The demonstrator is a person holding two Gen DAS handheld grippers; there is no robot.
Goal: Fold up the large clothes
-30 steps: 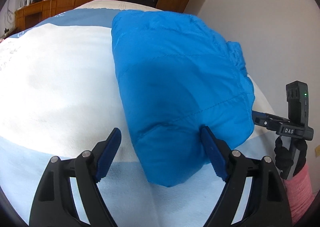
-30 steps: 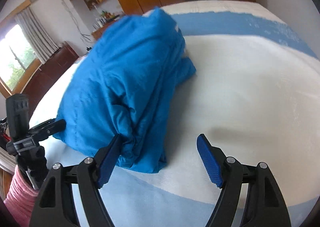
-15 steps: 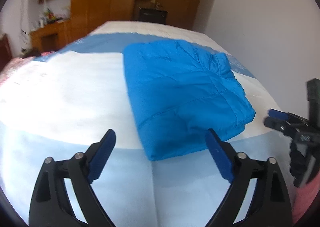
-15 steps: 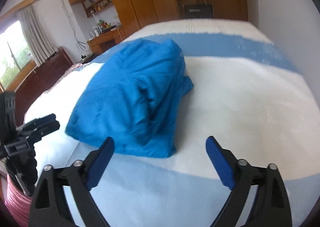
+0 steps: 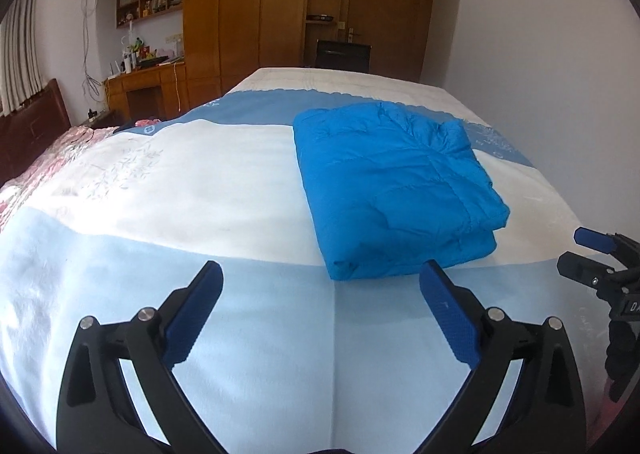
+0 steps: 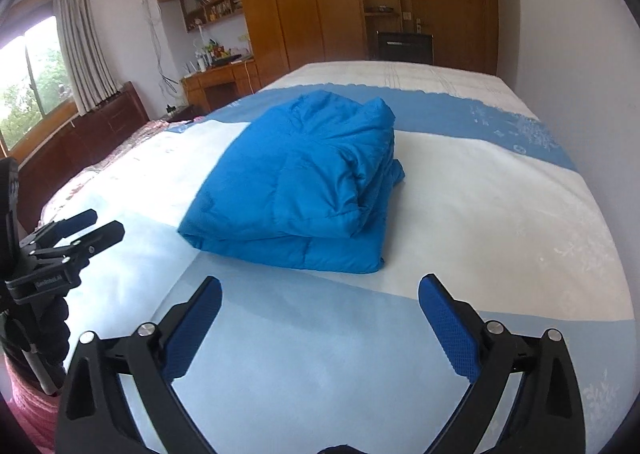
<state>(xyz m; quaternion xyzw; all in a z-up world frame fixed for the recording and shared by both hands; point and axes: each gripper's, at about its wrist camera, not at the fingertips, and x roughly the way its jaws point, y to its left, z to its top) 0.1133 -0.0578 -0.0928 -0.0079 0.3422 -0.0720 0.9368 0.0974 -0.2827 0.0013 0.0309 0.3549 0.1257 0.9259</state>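
The bed [image 5: 168,190] filled most of both views, covered by a sheet in white, light blue and mid-blue bands. Its right edge ran close along a plain white wall [image 5: 532,34]; its left side bordered a pink patterned cover [image 5: 36,170] and a dark wooden headboard [image 6: 84,142]. Wide bare sheet lay to the left of the jacket and in front of both grippers.

Beyond the far edge of the bed stood a wooden wardrobe [image 5: 244,6], open shelves with small items, a desk [image 5: 152,82] and a door. A curtained window [image 6: 28,86] showed in the right wrist view.

The folded blue puffer jacket [image 5: 396,190] lay flat on the bed, right of centre, near the wall-side edge, with its layered open edges facing the wall.

The left gripper [image 5: 320,298] hung above the light blue band, short of the jacket's near edge; its jaws were opening, nothing between them. The right gripper [image 6: 320,310] was spread wide and empty, clear of the jacket. Lettering on the gripper bodies was too small to read fully.
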